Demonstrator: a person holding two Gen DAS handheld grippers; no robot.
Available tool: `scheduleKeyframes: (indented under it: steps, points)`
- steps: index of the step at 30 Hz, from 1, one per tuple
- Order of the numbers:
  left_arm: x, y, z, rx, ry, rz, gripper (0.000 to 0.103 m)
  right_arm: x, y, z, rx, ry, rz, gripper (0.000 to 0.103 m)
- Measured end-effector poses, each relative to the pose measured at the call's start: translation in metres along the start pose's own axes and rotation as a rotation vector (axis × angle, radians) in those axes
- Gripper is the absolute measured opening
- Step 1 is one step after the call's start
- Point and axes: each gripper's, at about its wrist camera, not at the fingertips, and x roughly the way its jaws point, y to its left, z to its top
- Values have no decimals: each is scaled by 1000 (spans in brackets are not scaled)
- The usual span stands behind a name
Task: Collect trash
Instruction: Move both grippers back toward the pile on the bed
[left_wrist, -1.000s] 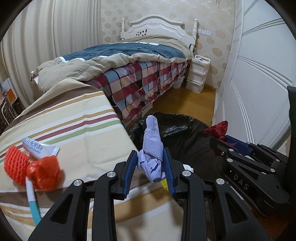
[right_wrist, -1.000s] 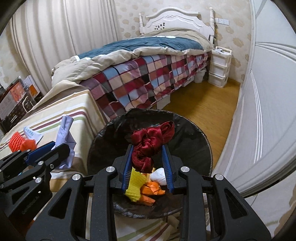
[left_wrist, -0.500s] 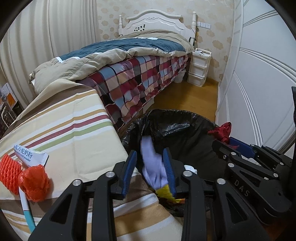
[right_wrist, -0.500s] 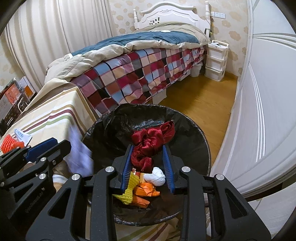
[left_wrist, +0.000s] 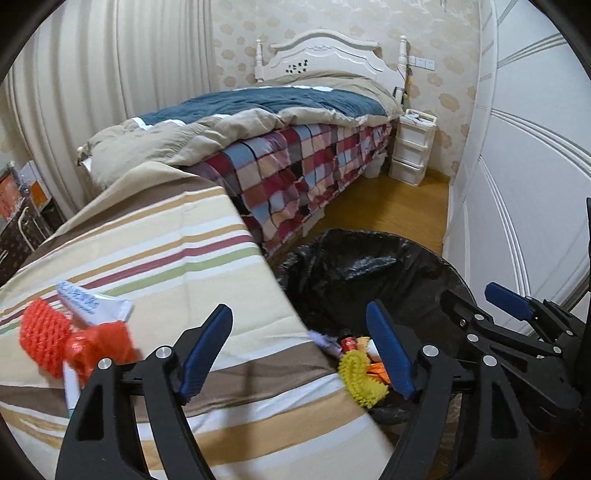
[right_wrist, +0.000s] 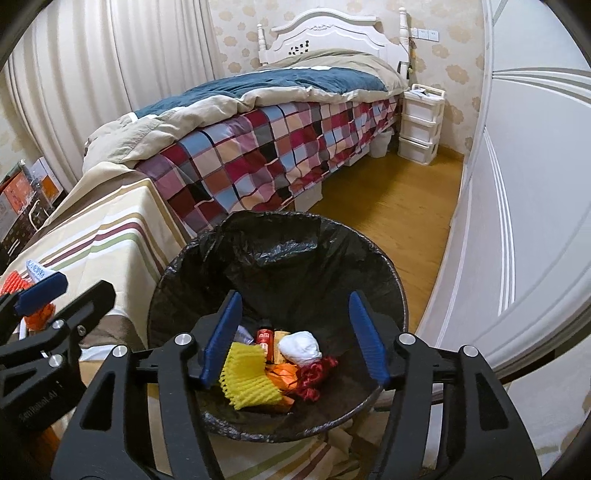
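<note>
A bin with a black liner stands beside the striped table; it also shows in the left wrist view. In it lie a yellow foam net, a red cloth, a white wad, orange scraps and a lilac glove. My right gripper is open and empty over the bin. My left gripper is open and empty over the table edge by the bin. On the table lie an orange foam net, an orange wrapper, a white packet and a pen.
The striped tablecloth covers the table at left. A bed with a plaid cover stands behind. A white drawer unit sits by the far wall. A white wardrobe runs along the right. Wooden floor lies between.
Both grippers have opened. The lilac glove has dropped from the left gripper into the bin, and the red cloth has dropped from the right gripper into the bin.
</note>
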Motion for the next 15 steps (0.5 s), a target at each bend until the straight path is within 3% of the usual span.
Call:
scheduleKeyframes:
  steps: [2,15]
  points:
    - [-4,6,-1,-10,-4,10,76,-4,4,-1,-2,-5,5,67]
    - [-40,75,-24,-109,-23,139,78,-23,60,-13,-64,1,97,70]
